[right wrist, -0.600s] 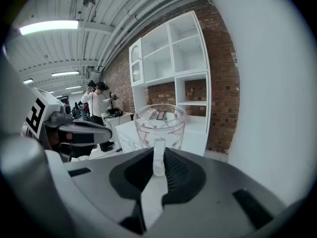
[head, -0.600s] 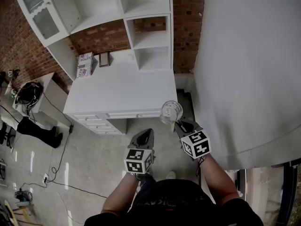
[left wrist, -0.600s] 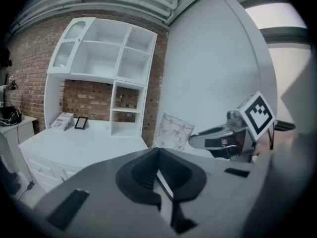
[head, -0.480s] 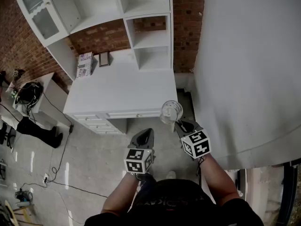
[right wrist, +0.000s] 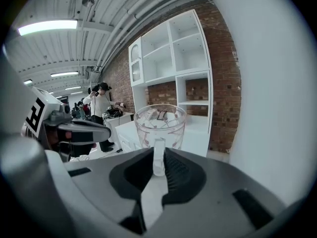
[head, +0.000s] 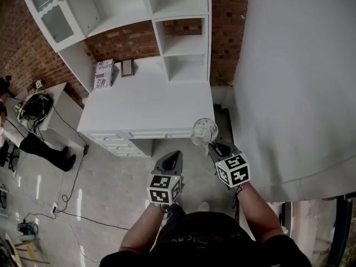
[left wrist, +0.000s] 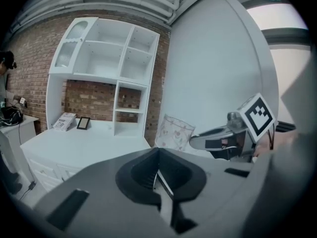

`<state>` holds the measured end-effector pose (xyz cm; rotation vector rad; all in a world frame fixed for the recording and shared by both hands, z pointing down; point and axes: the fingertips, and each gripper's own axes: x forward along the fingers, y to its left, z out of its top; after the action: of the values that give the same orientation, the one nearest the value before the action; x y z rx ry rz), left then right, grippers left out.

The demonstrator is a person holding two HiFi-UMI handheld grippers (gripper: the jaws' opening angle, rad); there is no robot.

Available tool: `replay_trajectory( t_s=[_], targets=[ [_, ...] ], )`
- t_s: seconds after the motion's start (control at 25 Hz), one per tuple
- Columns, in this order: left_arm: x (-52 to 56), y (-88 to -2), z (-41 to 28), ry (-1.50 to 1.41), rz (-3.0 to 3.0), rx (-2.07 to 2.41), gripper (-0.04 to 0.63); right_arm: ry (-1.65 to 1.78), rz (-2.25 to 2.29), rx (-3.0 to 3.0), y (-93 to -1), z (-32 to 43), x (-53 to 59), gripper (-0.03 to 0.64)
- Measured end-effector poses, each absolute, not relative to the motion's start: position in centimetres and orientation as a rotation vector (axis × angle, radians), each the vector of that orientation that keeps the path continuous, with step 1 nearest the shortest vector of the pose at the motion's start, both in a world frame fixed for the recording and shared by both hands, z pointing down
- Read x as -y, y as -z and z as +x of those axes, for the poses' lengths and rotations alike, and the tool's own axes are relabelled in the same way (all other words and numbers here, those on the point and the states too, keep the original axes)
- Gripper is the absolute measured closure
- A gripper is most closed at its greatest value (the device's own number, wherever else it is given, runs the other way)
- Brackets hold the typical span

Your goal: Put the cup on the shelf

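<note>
Carrying the cup (head: 203,131) by its handle, with your right gripper (head: 217,147) pinched narrowly onto that handle, you have the pick-up done but not the placing. The cup hangs over the floor, short of the counter (head: 147,107) and well apart from the white shelf (head: 181,44). It stands upright, long axis vertical, mouth up, handle toward you, while your left gripper (head: 173,159) is closed on nothing.

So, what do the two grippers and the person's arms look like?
Both look alike: the left gripper and the right gripper have dark grey moulded bodies narrowing towards the jaws, and each carries a white cube with black square markers. No cables show. The person wears a black top; the forearms are bare.
</note>
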<state>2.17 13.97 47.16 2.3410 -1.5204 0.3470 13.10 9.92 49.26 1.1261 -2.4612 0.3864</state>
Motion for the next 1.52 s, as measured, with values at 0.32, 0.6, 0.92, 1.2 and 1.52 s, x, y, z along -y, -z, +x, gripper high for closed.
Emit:
replay_trajectory(
  t_s=[0.32,0.6,0.92,1.2,1.52],
  targets=[
    [-12.6,-47.2,-0.1,-0.331,2.338,1.510,0.592,-0.388,1.116,2.448,-49.3,10.7,-8.6,0.574],
    [-10.9,-47.5,-2.8,-0.326,2.346,1.484,0.592,-0.400,1.130,2.429,-49.7,8.0,-7.3,0.574],
    [-7.9,-47.4,-7.0,-0.314,2.357,1.442,0.592,-0.408,1.162,2.401,-49.4,3.9,-4.7,0.574],
    [-5.1,-47.2,-11.6,-0.310,2.380,1.396,0.592,-0.416,1.196,2.386,-49.3,-0.8,-2.0,0.574],
    [-2.5,-47.8,-16.8,-0.329,2.402,1.359,0.592,-0.440,1.223,2.378,-49.8,-6.4,0.6,0.574]
  ],
)
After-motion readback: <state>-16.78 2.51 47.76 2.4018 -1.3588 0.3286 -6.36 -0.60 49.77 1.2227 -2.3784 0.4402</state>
